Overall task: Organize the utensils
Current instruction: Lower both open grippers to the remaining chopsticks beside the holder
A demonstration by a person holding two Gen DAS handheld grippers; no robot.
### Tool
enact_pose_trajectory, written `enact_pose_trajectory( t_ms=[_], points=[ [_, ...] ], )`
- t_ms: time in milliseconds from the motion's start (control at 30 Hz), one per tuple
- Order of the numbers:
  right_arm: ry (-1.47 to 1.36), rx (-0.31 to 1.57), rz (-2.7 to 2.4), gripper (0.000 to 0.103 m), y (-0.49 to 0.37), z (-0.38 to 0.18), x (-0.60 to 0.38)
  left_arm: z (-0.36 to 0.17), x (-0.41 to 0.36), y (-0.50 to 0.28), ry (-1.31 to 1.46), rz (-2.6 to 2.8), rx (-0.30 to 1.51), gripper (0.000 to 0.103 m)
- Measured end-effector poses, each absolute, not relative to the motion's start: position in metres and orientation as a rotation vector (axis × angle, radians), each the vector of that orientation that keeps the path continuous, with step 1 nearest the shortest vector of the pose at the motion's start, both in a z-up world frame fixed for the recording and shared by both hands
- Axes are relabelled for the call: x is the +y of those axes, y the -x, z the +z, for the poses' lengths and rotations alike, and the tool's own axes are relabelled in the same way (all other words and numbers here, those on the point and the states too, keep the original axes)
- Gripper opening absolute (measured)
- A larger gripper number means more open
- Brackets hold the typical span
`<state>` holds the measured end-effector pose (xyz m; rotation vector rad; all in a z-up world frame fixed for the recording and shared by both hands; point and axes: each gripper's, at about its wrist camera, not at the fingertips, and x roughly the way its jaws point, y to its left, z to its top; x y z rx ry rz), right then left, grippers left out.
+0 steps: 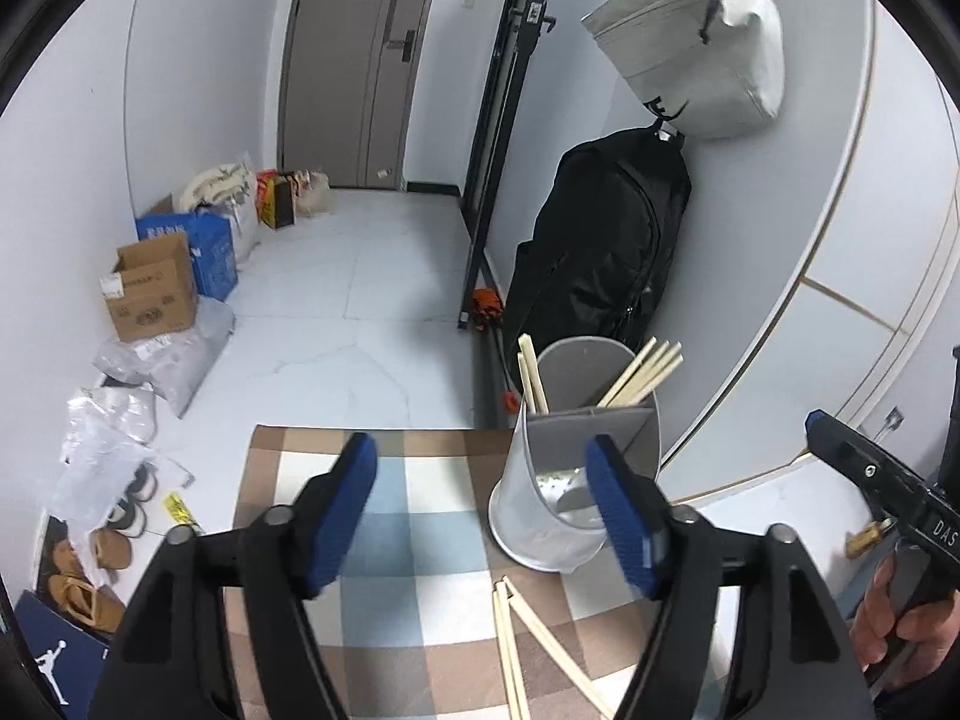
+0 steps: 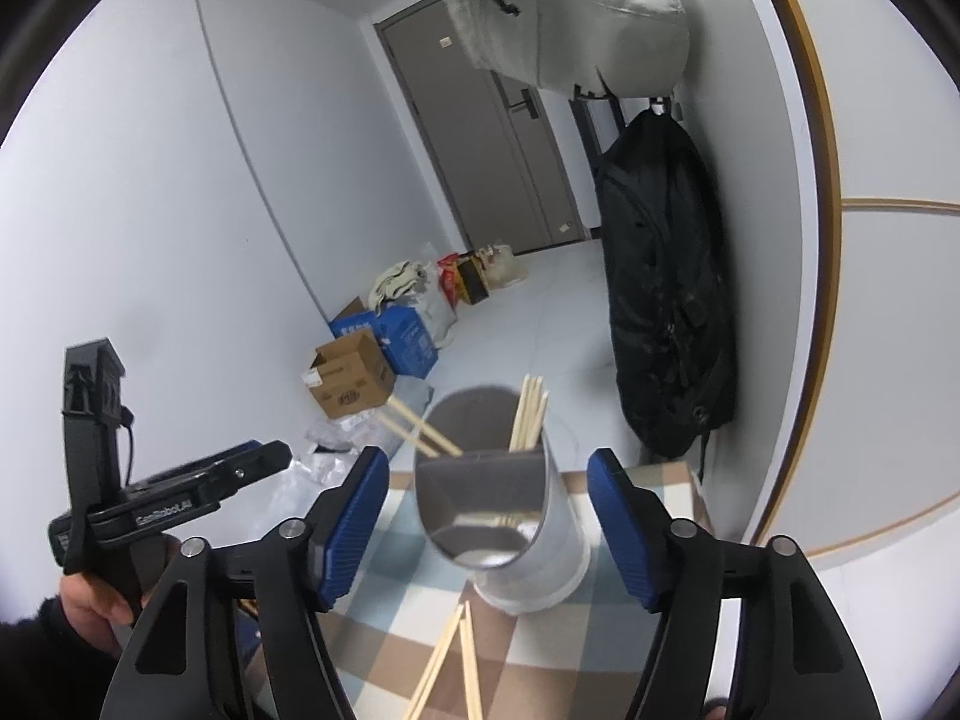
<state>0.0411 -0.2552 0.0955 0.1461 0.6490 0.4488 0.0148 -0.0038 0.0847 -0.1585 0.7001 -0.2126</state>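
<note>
A white utensil holder [image 1: 558,480] with a grey divider stands on the checked cloth [image 1: 384,528]. Wooden chopsticks [image 1: 642,372] stick out of both of its compartments. More loose chopsticks [image 1: 540,642] lie on the cloth in front of it. My left gripper [image 1: 486,516] is open and empty, just left of the holder. In the right wrist view the holder [image 2: 510,510] sits between the fingers of my right gripper [image 2: 489,516], which is open and empty above the loose chopsticks [image 2: 450,660]. The right gripper shows at the right edge of the left wrist view [image 1: 870,480].
A black backpack [image 1: 606,240] and a grey bag [image 1: 696,36] hang on the wall behind the holder. Cardboard boxes [image 1: 153,294], bags and shoes [image 1: 90,570] line the left wall on the white floor. A grey door [image 1: 360,60] is at the back.
</note>
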Motion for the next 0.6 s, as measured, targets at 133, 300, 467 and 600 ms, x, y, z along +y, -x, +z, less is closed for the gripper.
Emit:
enact_pose_trajectory(
  t_ms=[133,300,467,600],
  points=[
    [-0.123,0.659,0.461,0.073,-0.030,0.086,-0.248,0.079,-0.009,-0.001,0.125,-0.204,0.685,0.072],
    [-0.111,0.685,0.471,0.077,-0.021,0.071,-0.241,0.066,-0.006,0.008,0.123,-0.177,0.688,0.082],
    [-0.103,0.727,0.485,0.084,-0.017,0.052,-0.234,0.050,0.003,0.013,0.150,-0.153,0.713,0.083],
    [-0.092,0.763,0.497,0.088,-0.014,0.039,-0.226,0.035,0.014,0.015,0.173,-0.135,0.744,0.083]
  ],
)
